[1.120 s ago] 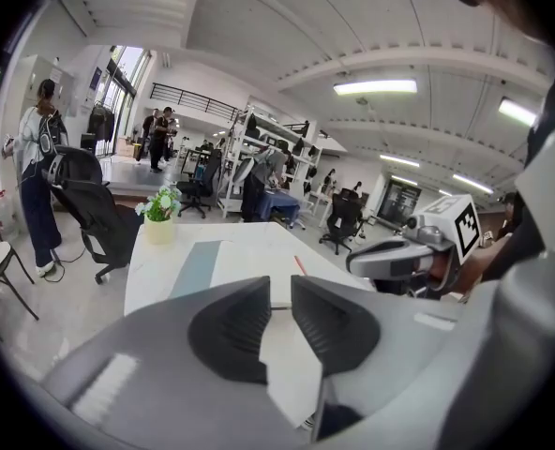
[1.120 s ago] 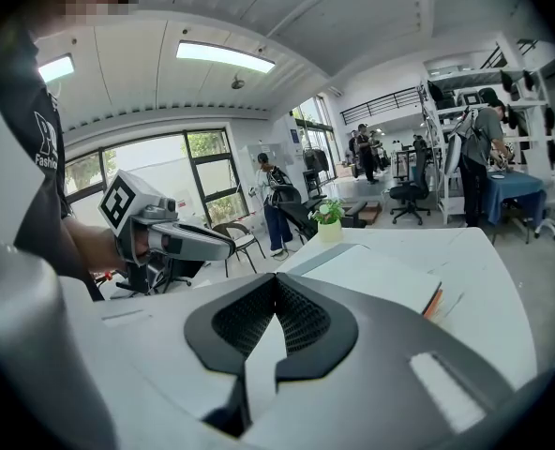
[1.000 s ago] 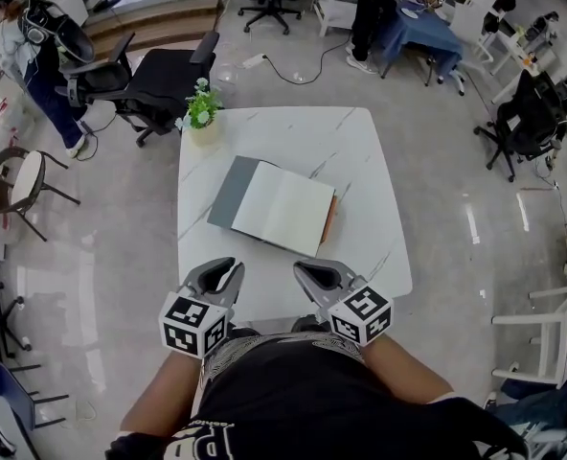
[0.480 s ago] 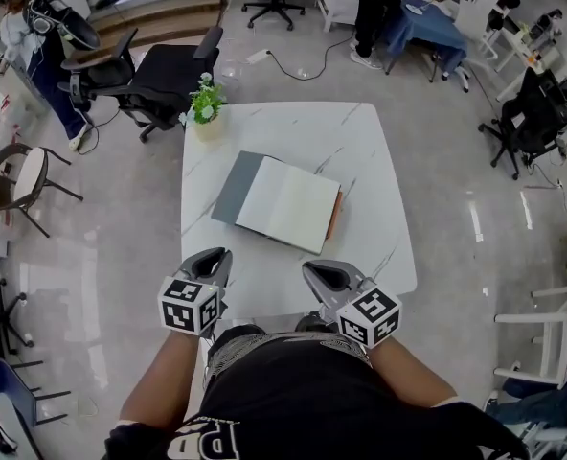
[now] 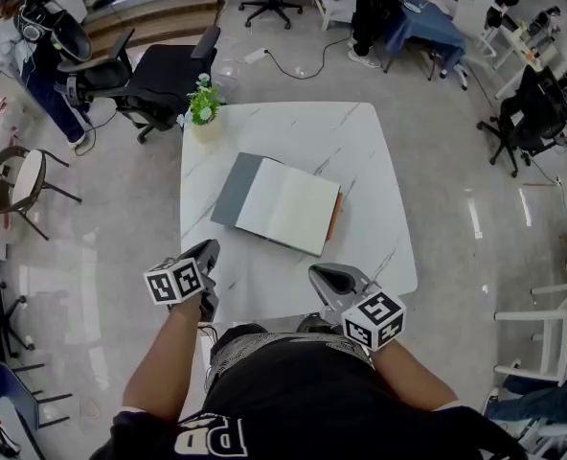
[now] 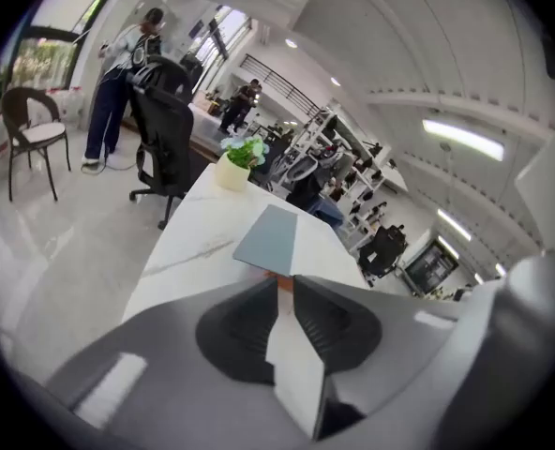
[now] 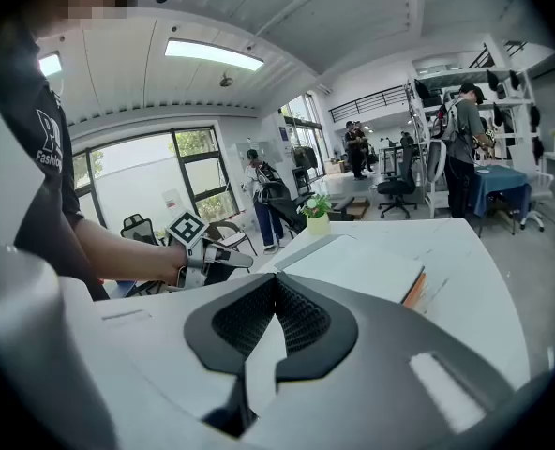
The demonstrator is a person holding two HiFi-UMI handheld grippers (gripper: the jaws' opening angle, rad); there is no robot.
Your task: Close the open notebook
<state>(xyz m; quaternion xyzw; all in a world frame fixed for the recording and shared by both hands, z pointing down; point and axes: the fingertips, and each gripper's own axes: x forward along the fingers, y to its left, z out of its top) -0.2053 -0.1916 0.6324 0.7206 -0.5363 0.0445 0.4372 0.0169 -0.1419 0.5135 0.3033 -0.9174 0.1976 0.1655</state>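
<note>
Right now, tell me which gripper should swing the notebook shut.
Left. The left gripper is nearer the grey cover of the notebook, the flap that likely folds over the pages; the right gripper sits on the page side.

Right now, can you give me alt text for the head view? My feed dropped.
An open notebook lies flat on a white table, pages up, a small potted plant at the far left corner. The left tongs and right tongs hover at the near edge, short of it.

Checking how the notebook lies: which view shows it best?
Head view: the notebook lies open, whole, seen from above. The left gripper view shows mainly its grey cover; the right gripper view, its pages at a low angle.
</note>
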